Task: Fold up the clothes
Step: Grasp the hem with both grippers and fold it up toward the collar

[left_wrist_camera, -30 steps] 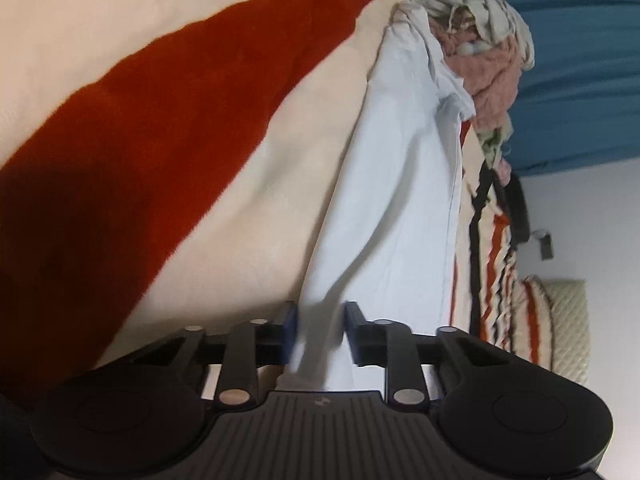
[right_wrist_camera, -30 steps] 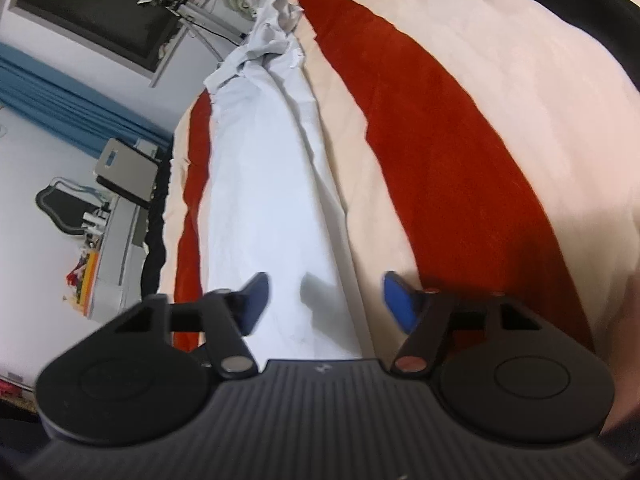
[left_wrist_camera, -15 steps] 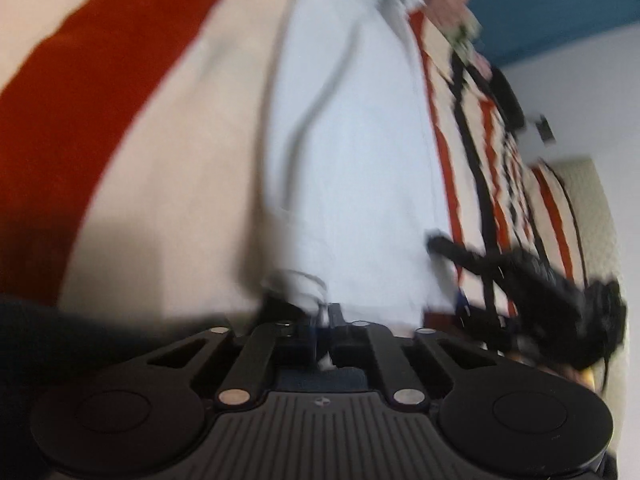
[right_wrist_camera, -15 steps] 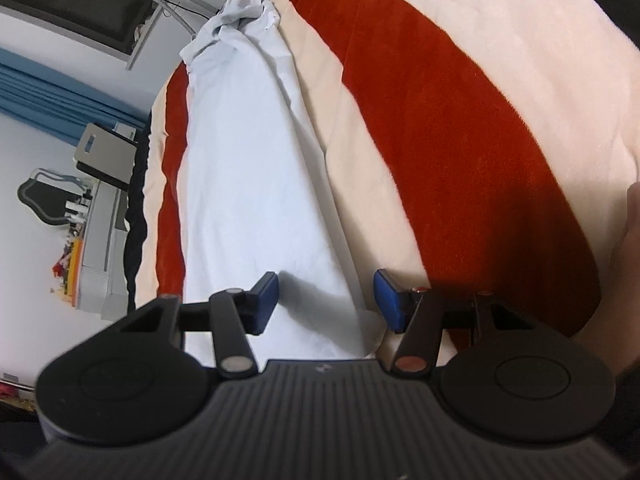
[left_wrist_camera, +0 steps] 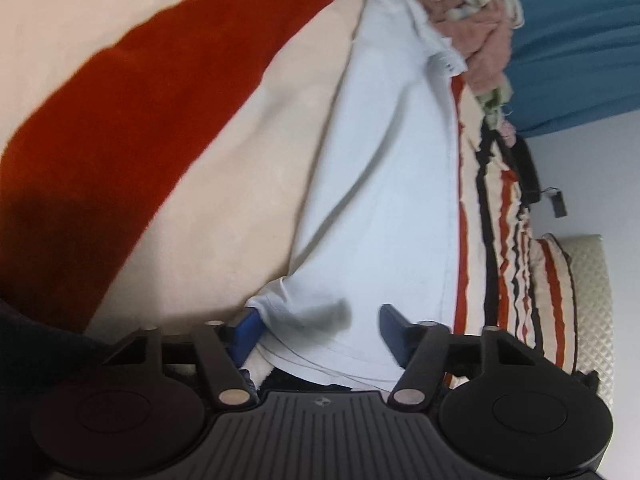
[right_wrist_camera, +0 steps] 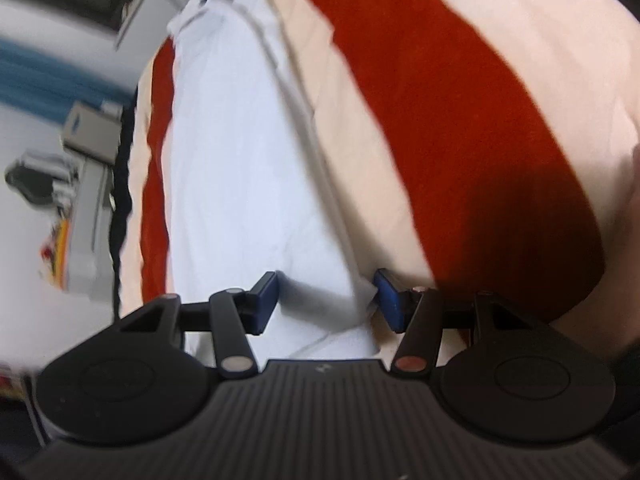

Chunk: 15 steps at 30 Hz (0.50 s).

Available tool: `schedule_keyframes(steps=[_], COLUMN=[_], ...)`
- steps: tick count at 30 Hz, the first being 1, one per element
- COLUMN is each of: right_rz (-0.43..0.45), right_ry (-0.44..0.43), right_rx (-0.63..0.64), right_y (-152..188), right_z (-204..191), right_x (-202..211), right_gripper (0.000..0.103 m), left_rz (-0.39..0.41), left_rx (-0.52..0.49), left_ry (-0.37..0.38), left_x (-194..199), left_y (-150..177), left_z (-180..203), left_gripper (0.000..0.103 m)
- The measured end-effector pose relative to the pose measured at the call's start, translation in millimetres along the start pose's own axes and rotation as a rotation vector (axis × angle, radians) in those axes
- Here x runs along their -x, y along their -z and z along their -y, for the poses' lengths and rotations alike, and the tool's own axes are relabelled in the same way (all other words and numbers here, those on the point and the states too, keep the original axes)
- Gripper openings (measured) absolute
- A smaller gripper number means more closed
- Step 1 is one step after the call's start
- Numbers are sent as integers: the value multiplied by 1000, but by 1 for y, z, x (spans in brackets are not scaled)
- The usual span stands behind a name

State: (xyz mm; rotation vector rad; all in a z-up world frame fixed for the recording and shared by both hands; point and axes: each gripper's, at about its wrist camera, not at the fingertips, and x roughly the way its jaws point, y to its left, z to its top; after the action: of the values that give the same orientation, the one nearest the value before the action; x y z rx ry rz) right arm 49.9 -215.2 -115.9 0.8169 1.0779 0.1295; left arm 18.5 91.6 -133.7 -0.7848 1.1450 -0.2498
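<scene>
White shirt (left_wrist_camera: pixel 384 184) lies folded lengthwise in a long strip on the red-and-cream striped blanket (left_wrist_camera: pixel 132 128), collar end up by the pile of clothes (left_wrist_camera: pixel 476 20). Left gripper (left_wrist_camera: pixel 320 326), jaws opening, straddles the hem's corner without pinching. Right gripper (right_wrist_camera: pixel 326 298), jaws apart, hangs over the hem's other corner, cloth between, not gripped.

Left tool (left_wrist_camera: pixel 318 330) opening off shirt hem (left_wrist_camera: pixel 304 320).

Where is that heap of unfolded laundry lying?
In the left wrist view the heap of unfolded laundry sits at the top right, on the striped blanket past the far end of the white garment, before the blue curtain.
</scene>
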Motion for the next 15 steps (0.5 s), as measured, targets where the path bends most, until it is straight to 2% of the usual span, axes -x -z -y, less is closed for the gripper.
schedule_keyframes(steps=[1, 2, 3, 4, 9, 11, 15], right_rz=[-4, -8, -8, -5, 121, 177, 281], right_ry=[3, 2, -4, -15, -113, -155, -275], right_rx=[9, 12, 13, 14, 67, 89, 139], right_y=[2, 5, 8, 11, 14, 12, -4], right_z=[-2, -3, -3, -4, -22, -30, -60], right_x=[1, 2, 4, 6, 44, 63, 116], right_gripper=[53, 33, 21, 14, 10, 10, 9], left_rz=[-7, -14, -19, -23, 58, 118, 213], left_rx=[1, 11, 19, 24, 28, 4, -38], left_ry=[-12, -21, -8, 11, 154, 238, 360], left_x=[-1, -2, 0, 3, 38, 65, 117], left_y=[-1, -1, 0, 1, -5, -11, -16], left_z=[1, -1, -4, -6, 6, 23, 69], left_gripper=[34, 25, 13, 10, 7, 7, 7])
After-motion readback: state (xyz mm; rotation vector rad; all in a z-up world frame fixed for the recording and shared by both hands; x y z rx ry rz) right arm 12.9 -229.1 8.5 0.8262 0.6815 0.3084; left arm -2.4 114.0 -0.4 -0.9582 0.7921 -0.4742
